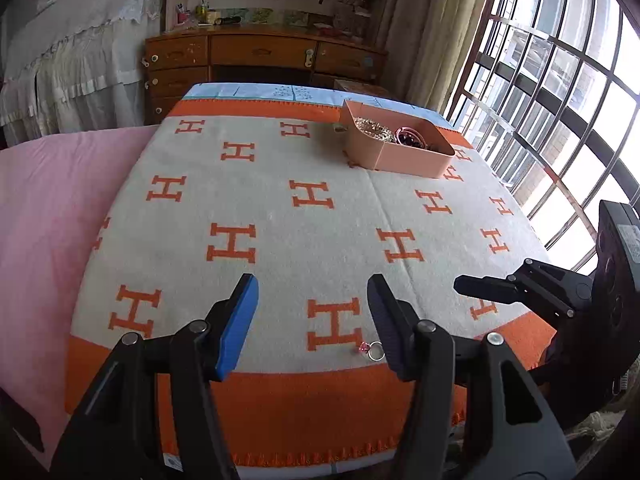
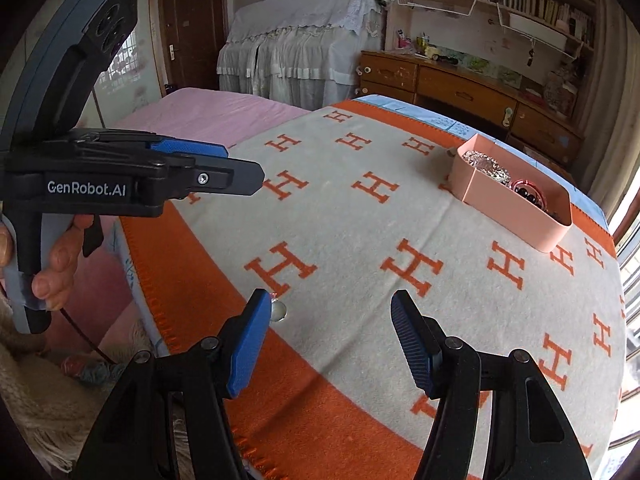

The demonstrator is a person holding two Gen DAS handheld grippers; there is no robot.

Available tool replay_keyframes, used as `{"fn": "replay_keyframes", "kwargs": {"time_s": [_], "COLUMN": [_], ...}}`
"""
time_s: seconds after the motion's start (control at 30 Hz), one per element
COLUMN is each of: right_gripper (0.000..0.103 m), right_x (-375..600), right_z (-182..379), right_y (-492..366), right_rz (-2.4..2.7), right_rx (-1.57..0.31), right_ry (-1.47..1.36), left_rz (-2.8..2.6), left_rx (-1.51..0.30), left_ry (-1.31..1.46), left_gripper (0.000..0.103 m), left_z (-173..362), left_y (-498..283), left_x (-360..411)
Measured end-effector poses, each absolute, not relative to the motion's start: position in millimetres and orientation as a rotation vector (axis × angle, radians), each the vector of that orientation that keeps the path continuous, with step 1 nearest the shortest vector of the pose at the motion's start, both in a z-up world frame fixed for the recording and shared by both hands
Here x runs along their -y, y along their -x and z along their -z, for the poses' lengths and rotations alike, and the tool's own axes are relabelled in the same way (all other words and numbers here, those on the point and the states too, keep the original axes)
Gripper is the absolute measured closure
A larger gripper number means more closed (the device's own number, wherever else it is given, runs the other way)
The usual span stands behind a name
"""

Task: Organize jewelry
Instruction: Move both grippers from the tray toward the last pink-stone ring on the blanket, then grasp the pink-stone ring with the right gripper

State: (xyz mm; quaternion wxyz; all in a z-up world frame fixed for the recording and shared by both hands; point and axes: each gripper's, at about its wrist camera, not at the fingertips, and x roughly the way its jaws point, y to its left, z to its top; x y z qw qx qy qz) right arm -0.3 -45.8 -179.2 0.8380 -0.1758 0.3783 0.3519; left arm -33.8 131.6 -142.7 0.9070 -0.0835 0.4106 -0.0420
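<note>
Both claws hang released over the bed: the left claw (image 1: 312,300) has its jaws spread wide with nothing between them, and the right claw (image 2: 332,312) is likewise spread and holding nothing. One loose ring (image 1: 374,350), silver with a small pink stone, lies on the H-patterned blanket (image 1: 280,208) near the orange border, just beside the inner face of the left claw's right-hand finger. From the right wrist view the same ring (image 2: 278,311) sits against the tip of the right claw's left-hand finger. A pink organizer box (image 1: 400,156) stands well apart at the far side of the blanket; its compartments already hold a heap of gold-toned chain (image 1: 372,126) and a dark red bracelet (image 1: 410,138).

I judge the ring to be the piece left to move. It is small and lies flat on soft wool, so jaws closing off-centre could push it aside or press it into the nap. Pads may also pinch blanket fibres with it. With both claws so near the same spot they could knock each other. A weak pinch could drop it on the way to the box
</note>
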Motion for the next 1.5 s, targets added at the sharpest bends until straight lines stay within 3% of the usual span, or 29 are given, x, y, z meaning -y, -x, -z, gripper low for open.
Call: {"fn": "replay_keyframes", "kwargs": {"time_s": [0.17, 0.33, 0.6, 0.87, 1.5], "right_gripper": [0.041, 0.057, 0.067, 0.086, 0.087], "right_x": [26.8, 9.7, -2.1, -11.2, 24.8], "right_z": [197.7, 216.5, 225.4, 226.8, 198.6], "right_y": [0.8, -10.3, -25.3, -29.6, -51.1], "right_rz": [-0.798, -0.837, -0.873, -0.913, -0.797], "right_rx": [-0.818, -0.856, -0.871, -0.865, -0.845], "right_ry": [0.437, 0.485, 0.493, 0.51, 0.395], "left_rz": [0.05, 0.048, 0.047, 0.042, 0.072], "left_rx": [-0.878, -0.891, -0.906, -0.916, -0.939], "left_ry": [0.201, 0.222, 0.246, 0.267, 0.217], "left_gripper": [0.049, 0.049, 0.049, 0.049, 0.049], "left_z": [162.4, 170.0, 176.6, 181.9, 179.3], "left_y": [32.7, 25.8, 18.2, 13.6, 2.2], "left_x": [-144.1, -150.1, -158.2, -161.1, -145.3]}}
